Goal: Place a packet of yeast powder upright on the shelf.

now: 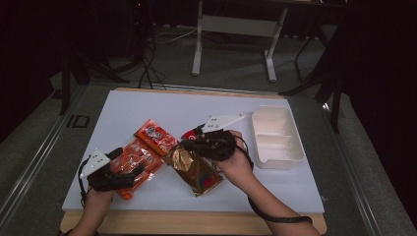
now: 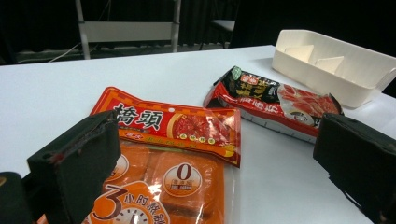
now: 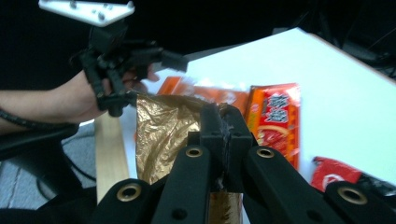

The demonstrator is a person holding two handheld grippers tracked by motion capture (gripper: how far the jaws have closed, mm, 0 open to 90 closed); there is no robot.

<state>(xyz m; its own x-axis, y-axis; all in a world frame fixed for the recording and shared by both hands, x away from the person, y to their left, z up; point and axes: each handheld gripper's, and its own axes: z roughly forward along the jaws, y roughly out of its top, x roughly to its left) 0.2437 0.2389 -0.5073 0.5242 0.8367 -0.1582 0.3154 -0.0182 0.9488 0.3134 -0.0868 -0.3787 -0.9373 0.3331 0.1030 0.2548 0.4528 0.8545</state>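
Observation:
My right gripper is shut on the top edge of a crinkled gold-brown packet, which hangs tilted from it over the white board; the right gripper view shows the jaws pinched together on the gold foil. My left gripper stands open low over an orange packet, its two black jaws wide apart either side of that orange packet. A red packet overlaps the orange packet's far end. A dark red-and-black packet lies beyond.
A white divided tray stands at the right of the white board. The board's wooden front edge runs near the forearms. The dark red packet lies just behind the right gripper. Table legs and cables stand on the floor behind.

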